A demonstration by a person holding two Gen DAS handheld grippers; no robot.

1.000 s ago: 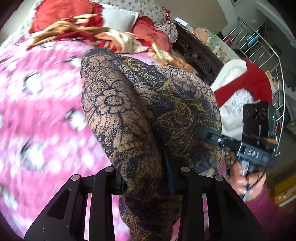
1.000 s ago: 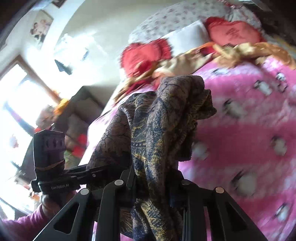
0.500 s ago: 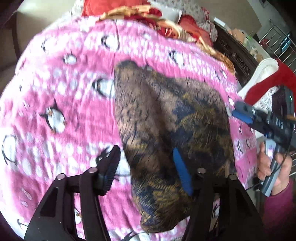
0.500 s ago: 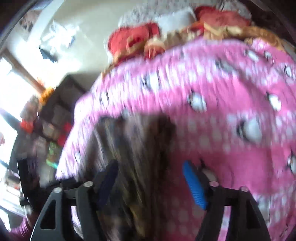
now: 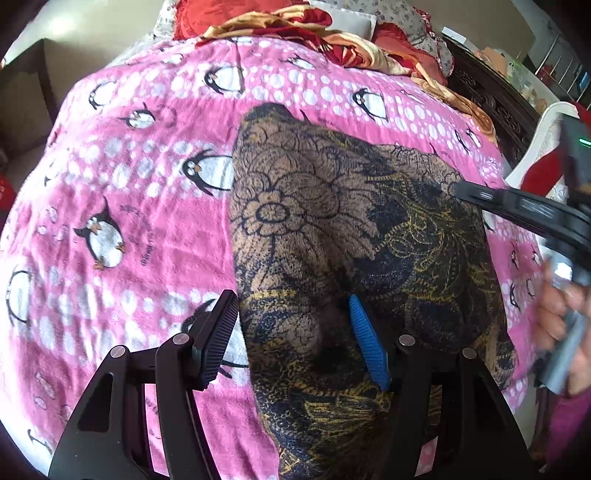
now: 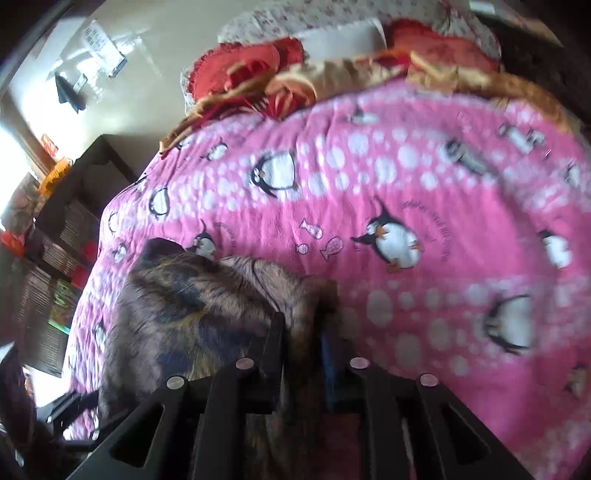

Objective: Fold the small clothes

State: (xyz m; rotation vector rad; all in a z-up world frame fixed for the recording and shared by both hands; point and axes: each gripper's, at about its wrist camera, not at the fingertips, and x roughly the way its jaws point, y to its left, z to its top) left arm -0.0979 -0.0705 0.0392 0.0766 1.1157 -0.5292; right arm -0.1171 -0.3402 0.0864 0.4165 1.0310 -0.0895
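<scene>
A brown garment with dark blue and gold floral print [image 5: 332,229] lies spread on the pink penguin blanket [image 5: 140,206]. My left gripper [image 5: 291,332] is open, its jaws wide apart over the garment's near left edge, holding nothing. My right gripper [image 6: 303,332] is shut on the garment's right edge [image 6: 303,295], cloth pinched between its fingers. The right gripper also shows in the left wrist view [image 5: 524,210], at the garment's right side. The garment's bulk [image 6: 184,306] lies left of the right gripper.
Red and gold bedding and pillows [image 5: 332,26] are piled at the bed's far end. A dark wooden headboard [image 5: 491,99] runs along the right. Dark shelves [image 6: 62,229] stand beside the bed's left side.
The garment went from held up by both grippers to lying on the blanket. My left gripper opened and let go. My right gripper opened half a second ago and has shut on the edge again.
</scene>
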